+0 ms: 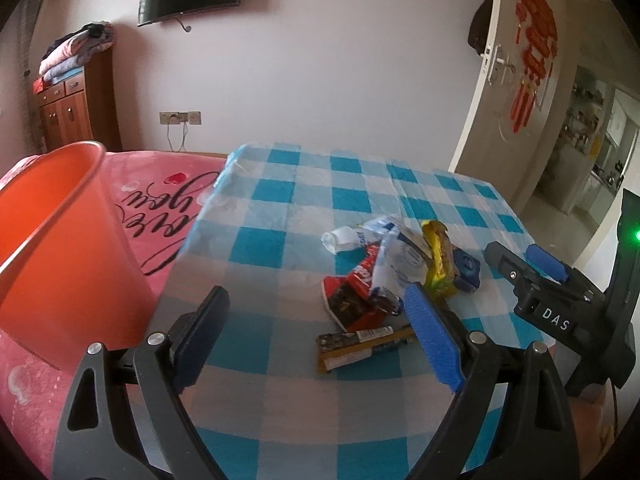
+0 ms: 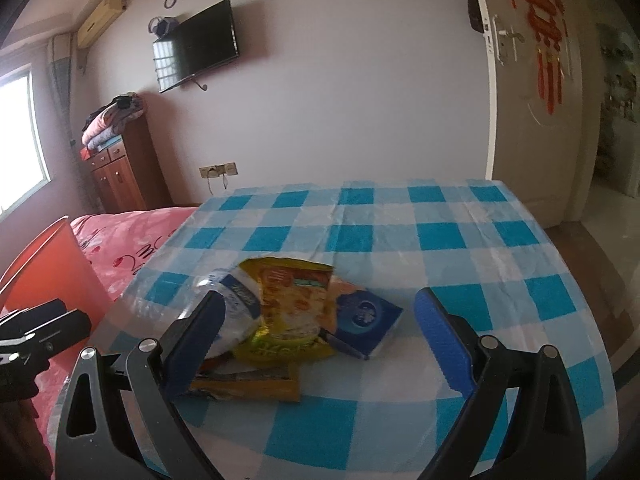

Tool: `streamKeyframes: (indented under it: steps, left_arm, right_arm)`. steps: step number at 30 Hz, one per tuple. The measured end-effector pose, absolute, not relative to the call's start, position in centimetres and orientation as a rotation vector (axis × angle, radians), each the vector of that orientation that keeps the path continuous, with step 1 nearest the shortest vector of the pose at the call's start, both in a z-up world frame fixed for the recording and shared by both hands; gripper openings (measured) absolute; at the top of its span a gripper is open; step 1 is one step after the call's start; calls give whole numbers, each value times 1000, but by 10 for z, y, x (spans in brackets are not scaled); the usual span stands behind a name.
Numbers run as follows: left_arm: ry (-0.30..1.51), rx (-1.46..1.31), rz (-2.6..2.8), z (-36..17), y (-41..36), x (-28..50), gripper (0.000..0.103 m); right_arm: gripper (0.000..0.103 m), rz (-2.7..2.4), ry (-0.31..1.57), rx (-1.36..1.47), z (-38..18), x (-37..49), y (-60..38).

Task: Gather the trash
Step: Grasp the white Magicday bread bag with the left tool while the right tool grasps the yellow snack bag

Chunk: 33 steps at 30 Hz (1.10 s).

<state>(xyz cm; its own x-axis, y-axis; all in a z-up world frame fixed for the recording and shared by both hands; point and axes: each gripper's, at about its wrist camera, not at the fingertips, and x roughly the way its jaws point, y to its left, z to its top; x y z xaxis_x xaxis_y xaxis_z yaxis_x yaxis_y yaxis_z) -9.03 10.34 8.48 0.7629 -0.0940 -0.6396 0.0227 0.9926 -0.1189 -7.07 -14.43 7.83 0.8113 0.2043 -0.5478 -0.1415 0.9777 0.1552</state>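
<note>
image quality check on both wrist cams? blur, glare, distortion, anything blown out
Left wrist view: heavy fisheye bending of the door, dark vignette corners, trash pile reasonably sharp, orange bin soft at the edge, green LED flare far right. Right wrist view: window blown out at left, same barrel distortion, yellow snack bag slightly soft, left gripper dark and blurred.

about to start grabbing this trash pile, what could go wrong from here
The wrappers overlap in one heap, so either open gripper may pinch several or snag the checked cloth. The crushed bottle could slip. The orange bin sits off to the left, so pieces may drop on the pink bedding.
</note>
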Motion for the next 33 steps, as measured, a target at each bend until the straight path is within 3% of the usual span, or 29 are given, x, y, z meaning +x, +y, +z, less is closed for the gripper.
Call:
streamKeyframes:
  steps: [33]
  left_arm:
    - [788, 105, -122, 52, 22, -16, 90]
  right_arm:
    - [94, 142, 739, 328, 40, -32, -233]
